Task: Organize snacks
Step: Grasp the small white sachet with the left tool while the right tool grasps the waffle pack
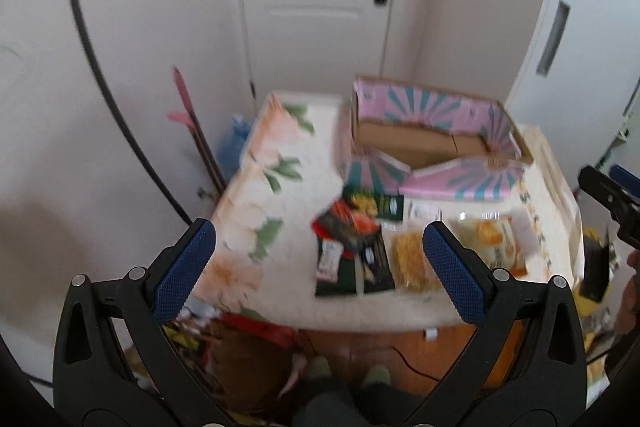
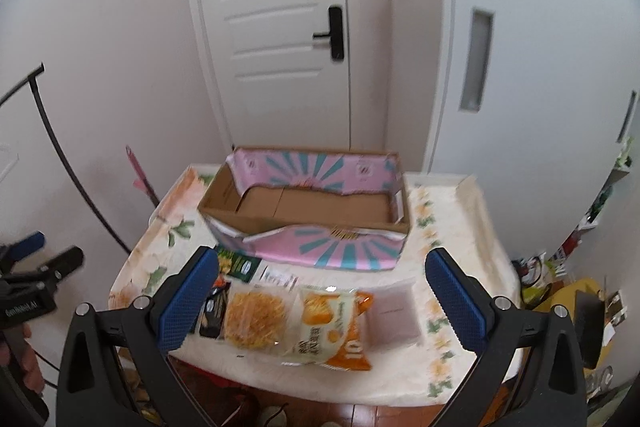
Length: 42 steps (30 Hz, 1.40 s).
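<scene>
Before the empty cardboard box (image 2: 304, 205), I see every snack packet (image 2: 332, 327) unpacked, both grippers (image 1: 320, 263) (image 2: 322, 291) spread and holding nothing.

Floral-clothed table with a box and snack packs

The table (image 2: 448, 227) wears a cream flower-print cloth. At its far side stands an open pink-and-teal cardboard box (image 2: 320, 247). In front of the box lie a dark green packet (image 2: 236, 265), a clear noodle pack (image 2: 254, 319), an orange-and-white snack bag (image 2: 332, 331) and a pale flat packet (image 2: 394, 311).
</scene>
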Each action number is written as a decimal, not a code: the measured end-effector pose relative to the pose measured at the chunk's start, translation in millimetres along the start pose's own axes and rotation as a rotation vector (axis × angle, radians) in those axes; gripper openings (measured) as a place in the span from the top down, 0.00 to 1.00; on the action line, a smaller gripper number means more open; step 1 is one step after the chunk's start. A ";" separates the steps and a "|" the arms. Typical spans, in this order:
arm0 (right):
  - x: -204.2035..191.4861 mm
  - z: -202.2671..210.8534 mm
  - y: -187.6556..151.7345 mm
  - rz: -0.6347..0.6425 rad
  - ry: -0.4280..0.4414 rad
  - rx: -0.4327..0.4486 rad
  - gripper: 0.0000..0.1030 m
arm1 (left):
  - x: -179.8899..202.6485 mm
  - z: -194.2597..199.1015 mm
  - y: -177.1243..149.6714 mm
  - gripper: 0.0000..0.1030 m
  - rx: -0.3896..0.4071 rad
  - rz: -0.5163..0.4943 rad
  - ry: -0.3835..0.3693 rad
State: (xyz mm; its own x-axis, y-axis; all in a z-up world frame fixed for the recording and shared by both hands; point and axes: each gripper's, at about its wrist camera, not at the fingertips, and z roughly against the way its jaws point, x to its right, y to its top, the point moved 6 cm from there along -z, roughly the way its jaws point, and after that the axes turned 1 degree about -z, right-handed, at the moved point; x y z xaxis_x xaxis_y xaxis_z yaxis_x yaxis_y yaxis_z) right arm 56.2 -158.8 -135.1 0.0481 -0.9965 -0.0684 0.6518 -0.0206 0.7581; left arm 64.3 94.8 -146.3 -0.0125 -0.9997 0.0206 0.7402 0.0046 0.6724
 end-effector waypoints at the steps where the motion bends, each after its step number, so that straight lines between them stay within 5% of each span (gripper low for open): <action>1: -4.6 -5.8 -2.8 0.003 0.006 -0.009 0.00 | -0.9 -9.7 -5.1 0.01 -0.021 -0.007 -0.012; 9: -49.2 -63.9 -37.2 0.005 0.041 -0.115 0.00 | -11.5 -87.7 -30.9 0.06 -0.163 -0.071 -0.106; 18: -82.7 -129.4 -87.3 -0.023 0.021 -0.234 0.01 | -2.3 -150.8 -51.6 0.23 -0.268 -0.185 -0.208; 31: -84.5 -178.3 -118.7 -0.063 -0.046 -0.334 0.08 | 8.2 -188.1 -70.0 0.38 -0.320 -0.244 -0.263; 34: -83.8 -185.5 -122.3 -0.064 -0.054 -0.351 0.08 | 6.1 -191.4 -72.4 0.51 -0.335 -0.233 -0.271; 39: -82.7 -195.9 -124.4 -0.055 -0.062 -0.362 0.08 | 5.5 -191.7 -73.8 0.54 -0.341 -0.211 -0.294; 42: -83.5 -201.8 -125.1 -0.049 -0.057 -0.366 0.08 | 6.6 -190.2 -73.5 0.66 -0.344 -0.204 -0.311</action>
State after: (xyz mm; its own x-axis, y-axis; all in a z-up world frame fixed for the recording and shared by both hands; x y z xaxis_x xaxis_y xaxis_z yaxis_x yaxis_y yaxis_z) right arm 123.4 -56.7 -355.0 -0.0251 -0.9982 -0.0550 0.8802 -0.0481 0.4721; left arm 137.7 83.3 -336.3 -0.3405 -0.9249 0.1692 0.8799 -0.2500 0.4041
